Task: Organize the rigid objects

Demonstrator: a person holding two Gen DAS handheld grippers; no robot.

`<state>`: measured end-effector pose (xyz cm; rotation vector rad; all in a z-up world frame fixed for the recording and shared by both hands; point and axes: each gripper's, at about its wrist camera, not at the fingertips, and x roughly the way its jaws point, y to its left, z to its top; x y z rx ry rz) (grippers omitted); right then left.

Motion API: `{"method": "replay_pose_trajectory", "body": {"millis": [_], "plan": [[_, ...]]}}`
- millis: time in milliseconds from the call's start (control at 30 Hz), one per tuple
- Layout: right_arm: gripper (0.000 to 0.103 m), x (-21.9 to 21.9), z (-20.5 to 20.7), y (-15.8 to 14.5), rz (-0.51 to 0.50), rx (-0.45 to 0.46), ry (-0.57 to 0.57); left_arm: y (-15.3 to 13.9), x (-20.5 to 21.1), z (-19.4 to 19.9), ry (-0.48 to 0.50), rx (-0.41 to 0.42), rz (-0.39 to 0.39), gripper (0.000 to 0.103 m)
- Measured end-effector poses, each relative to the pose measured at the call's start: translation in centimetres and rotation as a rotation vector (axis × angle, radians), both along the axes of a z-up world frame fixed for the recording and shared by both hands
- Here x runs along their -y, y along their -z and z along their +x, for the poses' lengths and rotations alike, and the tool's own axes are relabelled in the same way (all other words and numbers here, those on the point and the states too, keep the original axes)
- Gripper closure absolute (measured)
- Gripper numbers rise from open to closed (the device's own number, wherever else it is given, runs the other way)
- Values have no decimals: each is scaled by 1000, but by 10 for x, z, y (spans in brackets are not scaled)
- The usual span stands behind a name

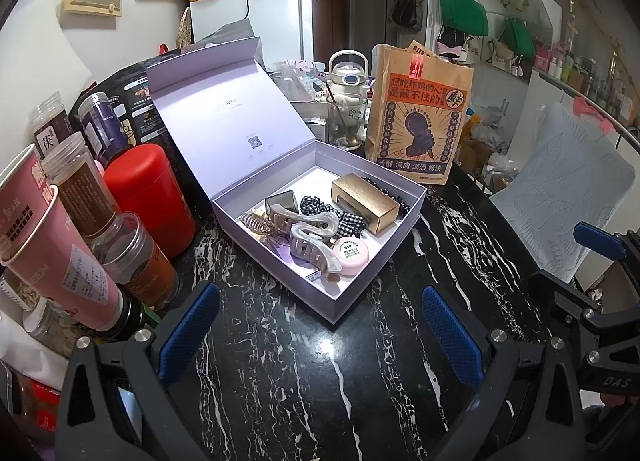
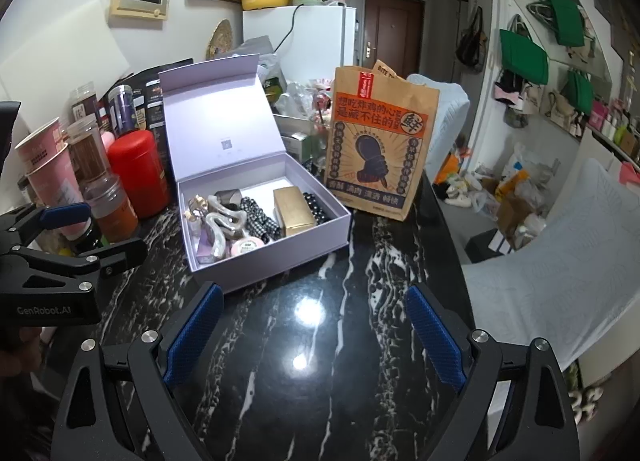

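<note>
A pale lilac gift box (image 1: 280,281) (image 2: 280,265) stands on the black marble table with its lid up. Inside lie a gold carton (image 1: 364,201) (image 2: 294,211), a pearly hair claw (image 1: 310,237) (image 2: 224,223), a gold claw clip (image 1: 260,223), a checked scrunchie (image 1: 352,221) (image 2: 260,221), dark beads (image 2: 316,207) and a small pink jar (image 1: 352,255) (image 2: 250,247). My left gripper (image 1: 320,325) hangs open just in front of the box, nothing between its fingers. My right gripper (image 2: 314,325) is open too, over bare marble in front of the box's right corner.
A red canister (image 1: 150,197) (image 2: 138,173), pink paper cups (image 1: 52,241) and several jars crowd the table's left side. A brown paper bag (image 1: 420,121) (image 2: 380,145) stands behind the box. A pale blue chair (image 1: 560,197) (image 2: 560,281) stands beside the table's right edge.
</note>
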<state>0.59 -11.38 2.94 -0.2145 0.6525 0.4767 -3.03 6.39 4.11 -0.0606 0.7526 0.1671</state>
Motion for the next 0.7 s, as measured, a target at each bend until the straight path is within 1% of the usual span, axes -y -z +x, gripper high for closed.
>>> {"method": "replay_pose_trajectory", "body": {"millis": [700], "plan": [[9,-1,3,7,-19,-18,11,5,1,4,-10,-27,27,0]]}}
